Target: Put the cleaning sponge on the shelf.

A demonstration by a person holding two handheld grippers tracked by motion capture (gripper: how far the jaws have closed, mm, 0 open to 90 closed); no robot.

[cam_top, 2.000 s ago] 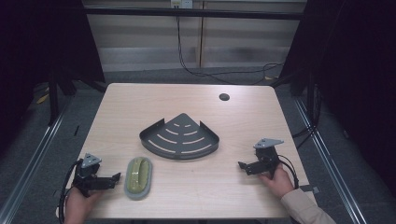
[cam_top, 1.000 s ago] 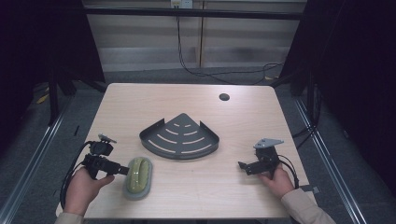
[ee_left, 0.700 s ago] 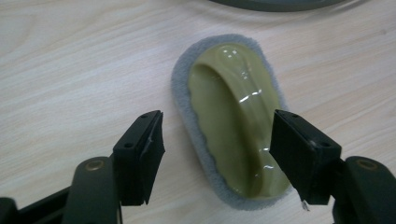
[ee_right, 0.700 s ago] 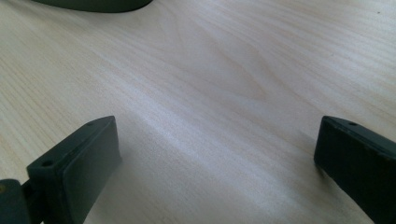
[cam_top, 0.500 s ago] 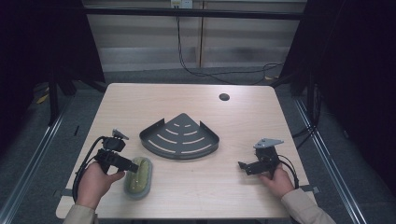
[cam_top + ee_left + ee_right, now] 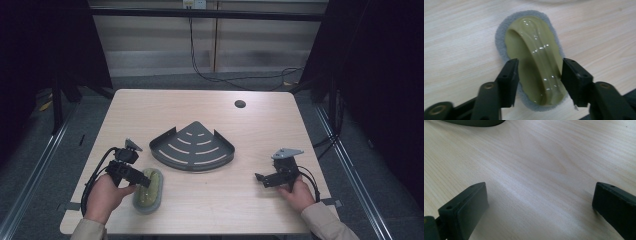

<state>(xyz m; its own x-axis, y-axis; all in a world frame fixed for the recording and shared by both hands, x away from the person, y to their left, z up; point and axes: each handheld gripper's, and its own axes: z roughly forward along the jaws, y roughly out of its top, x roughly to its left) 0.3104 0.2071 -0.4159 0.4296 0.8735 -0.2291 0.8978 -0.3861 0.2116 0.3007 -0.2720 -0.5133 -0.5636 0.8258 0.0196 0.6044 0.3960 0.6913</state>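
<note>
An olive-green scrubber on a grey felt pad [image 6: 153, 190] lies on the wooden table [image 6: 220, 200] near the front left. My left gripper [image 6: 142, 180] reaches over it from the left. In the left gripper view its jaws have just been closing and stand against both sides of the scrubber's [image 6: 536, 50] glossy olive hump, with the left gripper [image 6: 540, 64] over its near end. My right gripper [image 6: 261, 179] rests at the front right, held by a hand, pointing left. The right gripper [image 6: 540, 195] is open over bare wood with nothing between its fingers.
A dark grey fan-shaped corner shelf [image 6: 193, 167] with slots lies flat in the table's middle; its edge [image 6: 474, 122] shows at the top of the right gripper view. A small round cable hole [image 6: 240, 104] sits near the far edge. Cables trail from both grippers.
My left gripper has moved right and forward onto the scrubber and closed in on its sides. The right gripper has stayed put.
</note>
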